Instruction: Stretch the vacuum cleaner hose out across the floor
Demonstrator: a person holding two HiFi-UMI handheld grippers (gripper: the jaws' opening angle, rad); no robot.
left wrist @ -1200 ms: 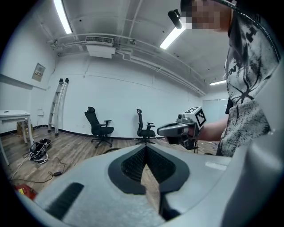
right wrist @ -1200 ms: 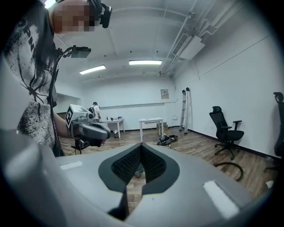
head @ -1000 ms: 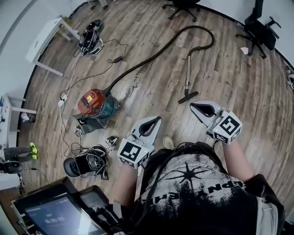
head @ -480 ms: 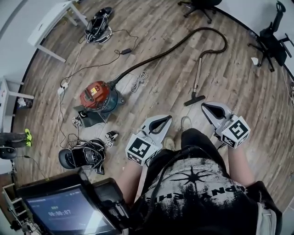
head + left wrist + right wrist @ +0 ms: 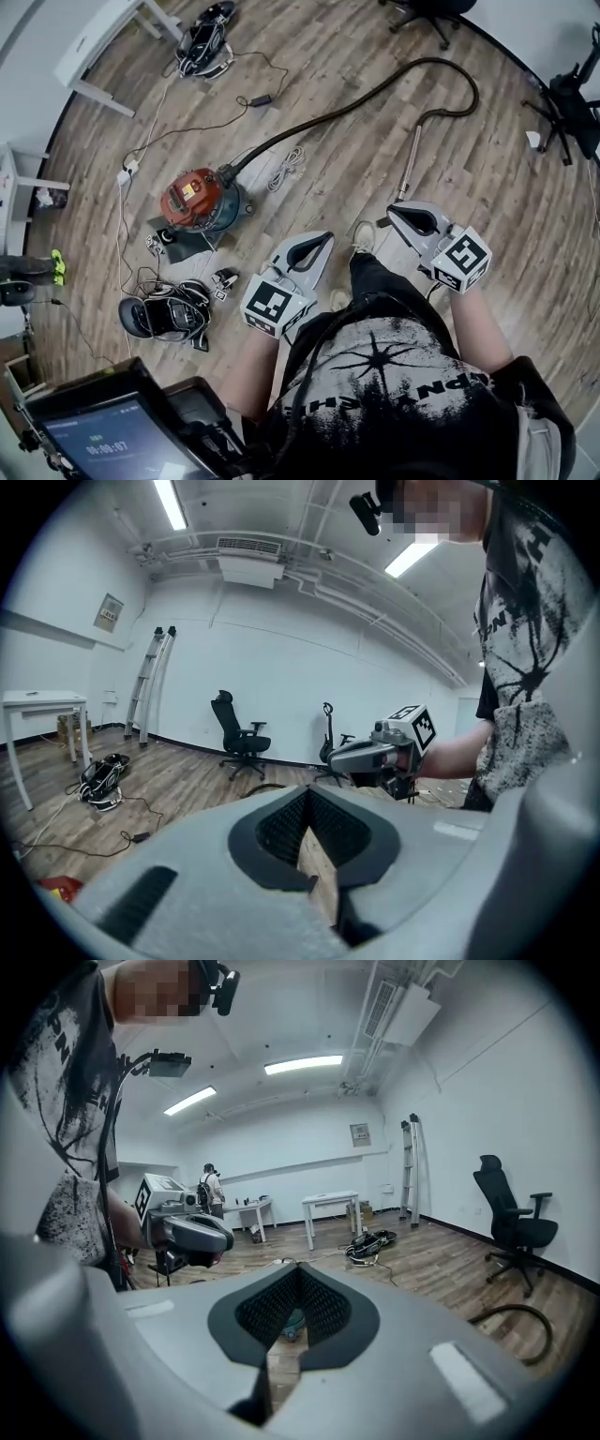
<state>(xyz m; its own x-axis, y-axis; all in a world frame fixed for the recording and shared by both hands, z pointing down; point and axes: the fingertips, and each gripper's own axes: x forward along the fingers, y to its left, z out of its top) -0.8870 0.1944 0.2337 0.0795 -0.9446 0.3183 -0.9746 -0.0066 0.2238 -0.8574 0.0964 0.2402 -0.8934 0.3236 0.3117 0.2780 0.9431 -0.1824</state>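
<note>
Two grippers are hovering above the wooden floor point(image 5: 487, 187), set apart from each other and pointing away from the person. The left gripper point(image 5: 324, 240) and the right gripper point(image 5: 394, 214) are both showing their jaws pressed fully together, with nothing between them. The vacuum cleaner hose point(image 5: 316, 118) is lying on the floor ahead. It is running from the red vacuum cleaner point(image 5: 192, 199) at the left toward an office chair point(image 5: 424, 11), then hooking back to a metal wand point(image 5: 410, 161), whose lower end is disappearing behind the right gripper. Neither gripper is touching the hose. A white cable coil point(image 5: 286, 167) is lying just beside the hose, near the cleaner.
</note>
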